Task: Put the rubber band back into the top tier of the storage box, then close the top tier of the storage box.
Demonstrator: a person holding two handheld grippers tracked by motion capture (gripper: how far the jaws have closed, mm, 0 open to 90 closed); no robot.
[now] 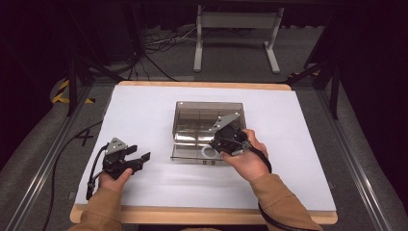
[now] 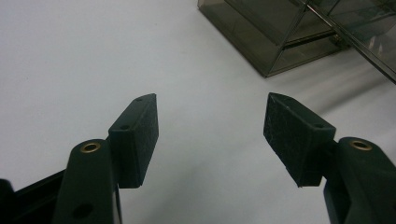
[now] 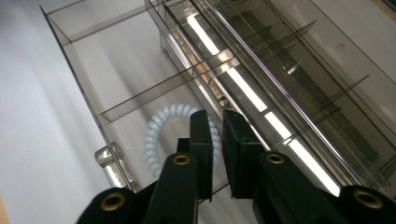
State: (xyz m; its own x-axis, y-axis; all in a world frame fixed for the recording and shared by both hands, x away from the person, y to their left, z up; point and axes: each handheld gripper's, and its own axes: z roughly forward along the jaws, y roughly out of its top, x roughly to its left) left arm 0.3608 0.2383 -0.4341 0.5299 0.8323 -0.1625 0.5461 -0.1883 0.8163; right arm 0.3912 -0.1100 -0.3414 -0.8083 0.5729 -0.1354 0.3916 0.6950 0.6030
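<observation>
The white sheet (image 1: 144,115) on the table (image 1: 202,85) lies bare to the left, far and right of the smoked box (image 1: 210,109), leaving wide passage on all those sides. The box stands mid-table and blocks the middle; its drawer (image 3: 88,100) is pulled out toward the near side. Thin dividers (image 3: 154,91) split the drawer, and a white coil ring (image 3: 156,140) lies in the near compartment, taking much of its floor. The right gripper (image 1: 226,140) and hand (image 1: 250,156) crowd that near right corner. The left gripper (image 1: 126,159) sits on open sheet, well apart from the box.
</observation>
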